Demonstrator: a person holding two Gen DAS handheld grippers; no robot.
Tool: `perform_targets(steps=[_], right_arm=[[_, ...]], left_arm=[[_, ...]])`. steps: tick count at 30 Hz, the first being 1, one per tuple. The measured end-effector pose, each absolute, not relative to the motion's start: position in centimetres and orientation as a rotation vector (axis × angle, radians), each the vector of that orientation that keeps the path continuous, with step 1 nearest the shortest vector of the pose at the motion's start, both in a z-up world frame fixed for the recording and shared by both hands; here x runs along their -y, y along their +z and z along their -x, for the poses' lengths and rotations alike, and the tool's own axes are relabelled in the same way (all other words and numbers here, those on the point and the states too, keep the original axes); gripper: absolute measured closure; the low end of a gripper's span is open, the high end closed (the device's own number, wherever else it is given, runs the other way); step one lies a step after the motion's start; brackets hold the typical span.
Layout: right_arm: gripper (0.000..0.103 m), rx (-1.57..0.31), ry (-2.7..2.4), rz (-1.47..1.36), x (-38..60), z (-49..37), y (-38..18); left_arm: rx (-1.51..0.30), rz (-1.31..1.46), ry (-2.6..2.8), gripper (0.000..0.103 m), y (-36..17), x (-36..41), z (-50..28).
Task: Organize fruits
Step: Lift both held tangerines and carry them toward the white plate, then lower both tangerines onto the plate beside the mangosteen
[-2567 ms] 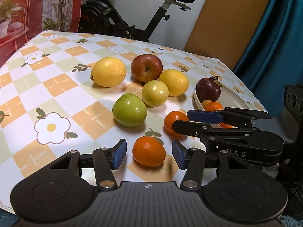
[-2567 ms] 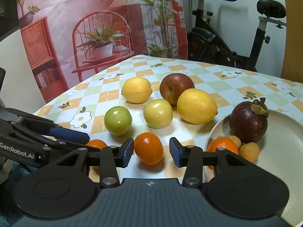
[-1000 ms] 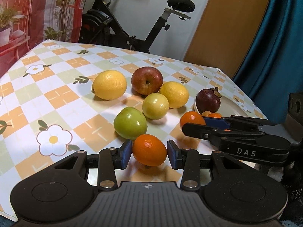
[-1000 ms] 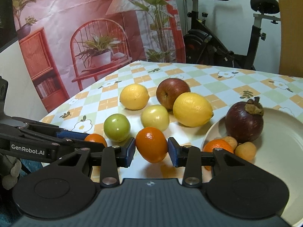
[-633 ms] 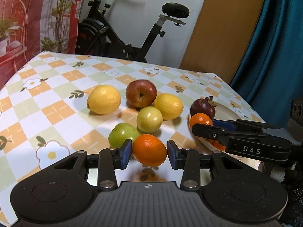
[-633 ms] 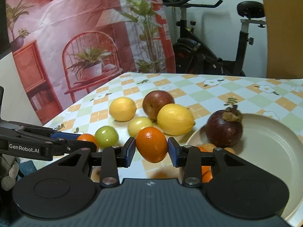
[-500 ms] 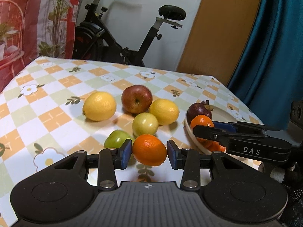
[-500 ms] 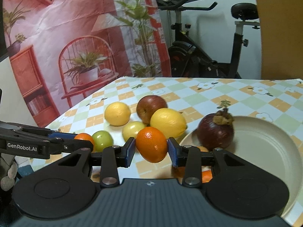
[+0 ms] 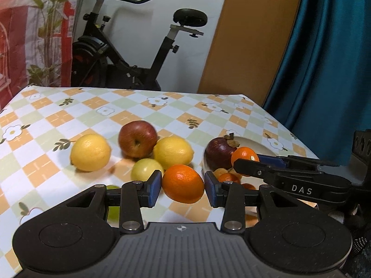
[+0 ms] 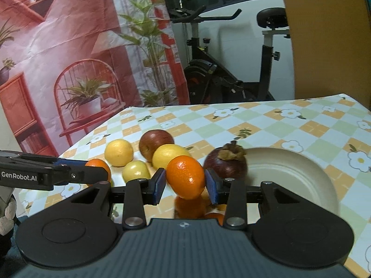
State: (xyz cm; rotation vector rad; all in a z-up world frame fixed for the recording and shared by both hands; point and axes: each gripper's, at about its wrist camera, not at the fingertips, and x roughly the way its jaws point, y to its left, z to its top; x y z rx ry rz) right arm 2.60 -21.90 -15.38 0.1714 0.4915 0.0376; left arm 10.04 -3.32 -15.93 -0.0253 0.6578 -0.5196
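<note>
Left wrist view: left gripper (image 9: 182, 184) clamping an orange (image 9: 183, 183) btwn its blue pads, carrying it clear of the table (image 9: 76, 113). Just beyond the left pad, sitting on the cloth: pale yellow-green fruit (image 9: 146, 169), two lemons (image 9: 90, 152) and a red apple (image 9: 137, 138) farther ahead (slightly blurred). Ahead-right of the claw: plate (image 9: 255, 144) w/ a mangosteen (image 9: 218, 151) and small orange fruits (image 9: 226, 176) at its near rim. Crossing in from the right, right gripper (image 9: 249, 158) pinching a second orange (image 9: 244, 155) over that near rim.

Right wrist view: right gripper (image 10: 186, 183) squeezing its orange (image 10: 186, 176) narrow btwn both pads, hovering above the table edge of the plate (image 10: 299, 170). Mangosteen (image 10: 226, 162) sitting just past the right pad; bare plate area opening to the right. Left gripper (image 10: 98, 172) reaching in from the left w/ its orange (image 10: 98, 165).

Risks (judging only): both claws heading for the same near rim, so colliding or knocking a held orange loose. Releasing onto the crowded rim = orange rolling off onto the cloth or nudging the mangosteen. Round, smooth peel slipping if the grip is eased early.
</note>
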Motion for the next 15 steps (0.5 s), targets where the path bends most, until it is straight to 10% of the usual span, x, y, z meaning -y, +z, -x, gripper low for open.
perform_targets(steps=[15], right_arm=[[0.063,-0.483,-0.055,-0.216,25.0,-1.7,-15.8]], left_arm=[[-0.645,-0.005,-0.563,0.06,-15.5,6.1,-10.8]])
